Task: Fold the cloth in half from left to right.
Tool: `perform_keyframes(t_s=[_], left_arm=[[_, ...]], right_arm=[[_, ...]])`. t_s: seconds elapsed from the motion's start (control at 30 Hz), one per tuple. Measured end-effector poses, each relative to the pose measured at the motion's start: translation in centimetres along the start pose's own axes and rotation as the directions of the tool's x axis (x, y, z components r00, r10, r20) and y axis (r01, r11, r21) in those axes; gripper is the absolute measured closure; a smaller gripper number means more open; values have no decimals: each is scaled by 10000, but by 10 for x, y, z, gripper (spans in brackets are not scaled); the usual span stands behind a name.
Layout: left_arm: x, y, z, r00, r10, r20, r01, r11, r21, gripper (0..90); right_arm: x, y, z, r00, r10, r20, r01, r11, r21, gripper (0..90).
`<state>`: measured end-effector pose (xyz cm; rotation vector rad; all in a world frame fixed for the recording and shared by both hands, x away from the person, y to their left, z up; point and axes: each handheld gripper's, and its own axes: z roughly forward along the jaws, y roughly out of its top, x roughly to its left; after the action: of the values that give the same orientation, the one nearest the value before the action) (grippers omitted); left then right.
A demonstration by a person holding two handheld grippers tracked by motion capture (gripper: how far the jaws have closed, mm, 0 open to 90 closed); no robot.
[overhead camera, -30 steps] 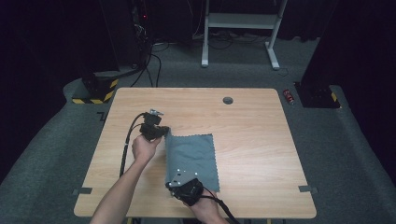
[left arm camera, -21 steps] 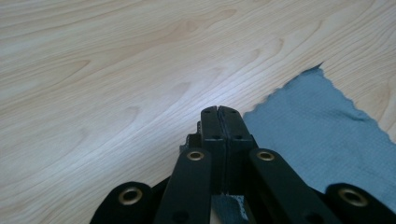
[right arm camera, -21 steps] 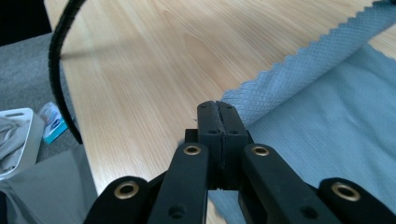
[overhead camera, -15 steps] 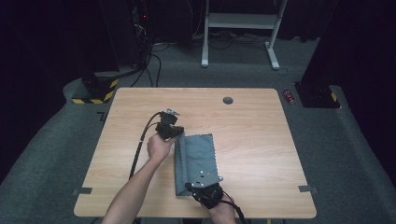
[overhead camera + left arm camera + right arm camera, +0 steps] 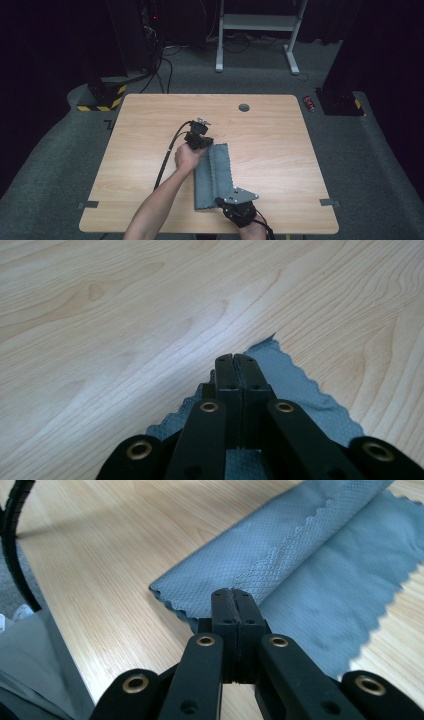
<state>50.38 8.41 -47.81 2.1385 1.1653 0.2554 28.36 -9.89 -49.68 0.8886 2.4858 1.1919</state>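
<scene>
A grey cloth [image 5: 216, 175] with a scalloped edge lies folded lengthwise into a narrow strip on the wooden table [image 5: 145, 125]. My left gripper [image 5: 207, 145] is at the strip's far end. In the left gripper view its jaws [image 5: 234, 357] are shut, with the cloth [image 5: 305, 387] gathered under and between them. My right gripper [image 5: 220, 201] is at the near end by the table's front edge. The right gripper view shows that gripper [image 5: 233, 592] shut on the edge of the folded-over layer of cloth [image 5: 280, 550], which drapes across the lower layer.
A round hole [image 5: 244, 107] sits near the table's far edge. The left gripper's black cable [image 5: 167, 155] trails over the table's left part. Tape tabs [image 5: 327, 202] mark the front corners. Beyond the table are a white desk frame [image 5: 257, 22] and a red item [image 5: 310, 103] on the carpet.
Both grippers have moved right, carrying the cloth's left edge over. The cloth has gone from a wide sheet to a narrow folded strip.
</scene>
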Motion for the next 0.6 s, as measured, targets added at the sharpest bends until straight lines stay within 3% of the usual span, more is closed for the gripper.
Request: perform_keyframes(t_s=[0.2,0.6], left_arm=[[-10,4,14,10000,66,56,-66,9999,97,893],[-18,6,32,9998,165,67,-167,9995,273,889]], right_arm=[[-8,-9,-5,9995,276,165,-278,9995,129,898],[-20,-22,-6,9969,723,316,-736,9964,421,897]])
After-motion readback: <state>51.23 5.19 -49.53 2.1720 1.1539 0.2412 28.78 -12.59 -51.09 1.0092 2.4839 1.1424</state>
